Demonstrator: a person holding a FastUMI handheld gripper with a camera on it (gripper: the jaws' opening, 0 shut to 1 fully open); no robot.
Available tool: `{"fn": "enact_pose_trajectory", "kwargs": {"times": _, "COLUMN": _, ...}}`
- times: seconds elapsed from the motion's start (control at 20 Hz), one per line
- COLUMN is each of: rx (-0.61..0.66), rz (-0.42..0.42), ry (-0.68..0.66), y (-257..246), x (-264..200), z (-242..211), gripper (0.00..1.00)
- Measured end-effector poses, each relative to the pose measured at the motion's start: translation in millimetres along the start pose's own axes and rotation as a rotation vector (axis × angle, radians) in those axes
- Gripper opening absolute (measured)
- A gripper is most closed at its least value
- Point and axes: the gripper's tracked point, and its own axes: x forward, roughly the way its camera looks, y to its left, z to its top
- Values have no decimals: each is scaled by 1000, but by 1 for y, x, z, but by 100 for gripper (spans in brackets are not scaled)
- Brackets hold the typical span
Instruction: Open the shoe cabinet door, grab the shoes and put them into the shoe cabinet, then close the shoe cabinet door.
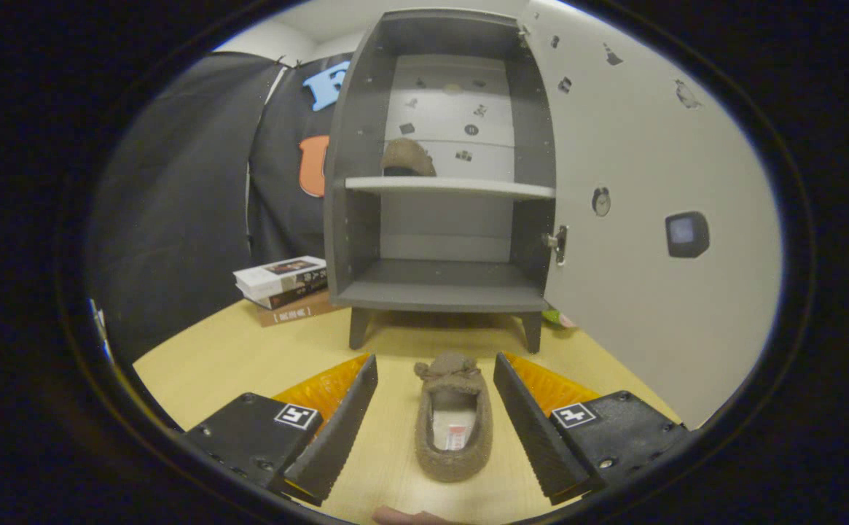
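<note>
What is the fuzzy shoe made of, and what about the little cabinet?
The shoe, lying between the open fingers of the hand-held gripper, looks like soft fleece or plush: its surface is nubby and matte. The cabinet seems to be painted or laminated board, smooth and dull grey, with flat panels and a paler shelf.

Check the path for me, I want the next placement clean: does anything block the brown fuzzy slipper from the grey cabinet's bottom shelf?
Nothing visible does. The brown fuzzy slipper lies between the open gripper fingers, and the door is swung open beside the bare bottom shelf.
</note>
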Motion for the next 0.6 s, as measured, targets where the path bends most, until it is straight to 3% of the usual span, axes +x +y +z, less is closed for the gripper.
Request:
{"fn": "enact_pose_trajectory", "kwargs": {"times": 0.2, "rx": 38, "rz": -18, "ry": 112, "y": 7, "x": 31, "z": -40, "gripper": 100}}
{"fn": "enact_pose_trajectory", "kwargs": {"times": 0.4, "rx": 70, "rz": -15, "ry": 199, "y": 18, "x": 55, "z": -59, "gripper": 92}}
{"fn": "enact_pose_trajectory", "kwargs": {"times": 0.5, "rx": 64, "rz": -55, "ry": 193, "y": 9, "x": 70, "z": -57, "gripper": 83}}
{"fn": "enact_pose_trajectory", "kwargs": {"times": 0.6, "rx": 114, "rz": -80, "ry": 251, "y": 2, "x": 83, "z": -69, "gripper": 51}}
